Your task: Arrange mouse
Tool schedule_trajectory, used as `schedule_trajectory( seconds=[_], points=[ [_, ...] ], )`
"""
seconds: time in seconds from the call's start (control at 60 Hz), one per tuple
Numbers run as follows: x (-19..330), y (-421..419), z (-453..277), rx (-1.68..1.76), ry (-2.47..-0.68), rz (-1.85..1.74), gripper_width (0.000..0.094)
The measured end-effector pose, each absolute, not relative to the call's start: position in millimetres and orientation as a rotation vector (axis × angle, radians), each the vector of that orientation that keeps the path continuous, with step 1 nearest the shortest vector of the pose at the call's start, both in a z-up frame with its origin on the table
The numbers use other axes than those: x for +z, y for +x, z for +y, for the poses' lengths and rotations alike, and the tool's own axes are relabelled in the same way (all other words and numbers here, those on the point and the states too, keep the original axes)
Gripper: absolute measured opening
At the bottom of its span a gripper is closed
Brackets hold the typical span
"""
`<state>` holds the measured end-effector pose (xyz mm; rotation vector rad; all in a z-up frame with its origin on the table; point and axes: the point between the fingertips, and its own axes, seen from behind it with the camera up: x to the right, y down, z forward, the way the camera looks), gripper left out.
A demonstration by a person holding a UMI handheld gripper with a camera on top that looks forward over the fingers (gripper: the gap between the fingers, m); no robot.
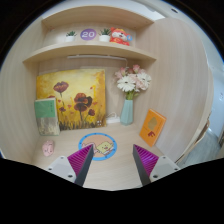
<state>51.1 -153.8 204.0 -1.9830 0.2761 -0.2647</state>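
We hold the gripper [113, 160] wide open and empty before the round coaster [98, 144], no mouse in sight.

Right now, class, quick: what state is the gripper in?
Gripper: jaws open, holding nothing.

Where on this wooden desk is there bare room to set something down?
Bare wood lies between the open gripper fingers and just ahead, short of the round blue coaster. Crowded behind: yellow flower painting, glass vase of pale flowers, small orange card.
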Motion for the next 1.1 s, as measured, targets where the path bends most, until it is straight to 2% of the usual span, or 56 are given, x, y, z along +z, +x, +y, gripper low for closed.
schedule_trajectory(
  seconds=[0.083,0.3,0.433,0.783,1.1],
  points=[
    [176.2,32.8,-155.7,-0.230,-2.030,0.245,0.0793],
    [59.2,-69.5,-164.7,-0.063,-2.220,0.092,0.0776],
    [20.0,-139.6,-159.3,0.058,-2.287,-0.033,0.0790],
    [-5.0,-248.4,-38.6,0.206,-2.275,-0.192,0.0789],
    [-4.9,-275.3,59.6,0.226,-2.253,-0.172,0.0759]
  ],
)
